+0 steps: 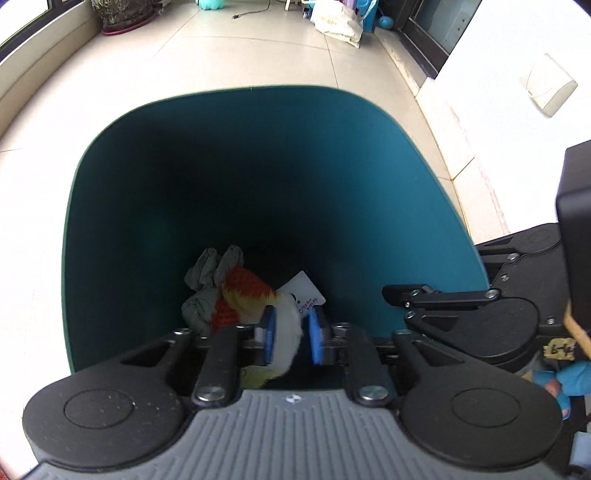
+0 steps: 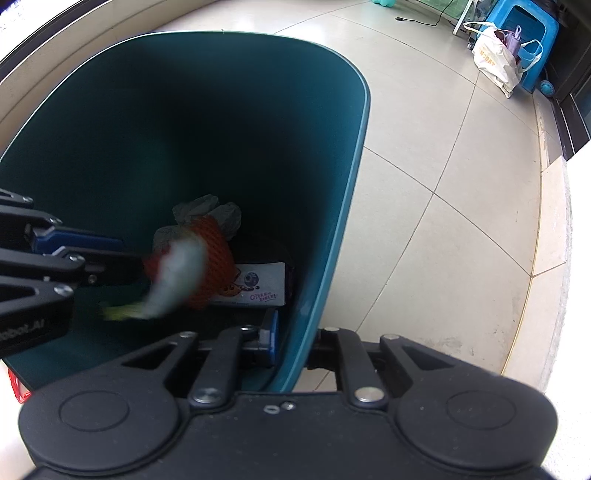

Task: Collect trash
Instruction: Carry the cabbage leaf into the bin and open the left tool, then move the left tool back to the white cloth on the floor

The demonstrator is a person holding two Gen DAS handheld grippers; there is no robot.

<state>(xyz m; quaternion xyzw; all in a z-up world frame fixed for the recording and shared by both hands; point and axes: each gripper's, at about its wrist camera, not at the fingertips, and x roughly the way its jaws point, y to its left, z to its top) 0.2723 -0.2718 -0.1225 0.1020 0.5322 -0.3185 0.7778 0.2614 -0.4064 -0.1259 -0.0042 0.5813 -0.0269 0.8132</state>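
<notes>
One teal trash bin (image 1: 221, 177) stands open on the pale tiled floor (image 1: 258, 55), seen from above by two hand-held tools. The left tool (image 1: 291, 338) hangs over the bin's near rim with its two blue pads (image 1: 269, 332) spread apart; a white-and-yellow scrap (image 1: 286, 339) sits in the gap between them, and in the right wrist view the same scrap (image 2: 173, 280) shows as a motion-blurred streak just off the tool's tip, inside the bin. Whether a pad touches it cannot be told from the frames.

The right tool (image 2: 291, 343) straddles the bin's right wall (image 2: 332, 221), one blue pad (image 2: 271, 338) inside the bin and the other finger outside it, pinching the wall near the rim.

At the bottom of the bin lie three further kinds of trash: one orange mesh net (image 2: 214, 251), crumpled grey-white paper wads (image 2: 207, 210) beyond it, and one flat printed white carton (image 2: 258, 284) to the right, partly under the net. The left wrist view shows the same pile, with the net (image 1: 243, 288), the wads (image 1: 210, 266) and the carton (image 1: 303, 291) close together.

On the far side of the room stand one white tote bag (image 2: 495, 55) in front of a blue plastic stool (image 2: 532, 33), and one plant pot (image 1: 122, 14) on the far left by the window.
</notes>
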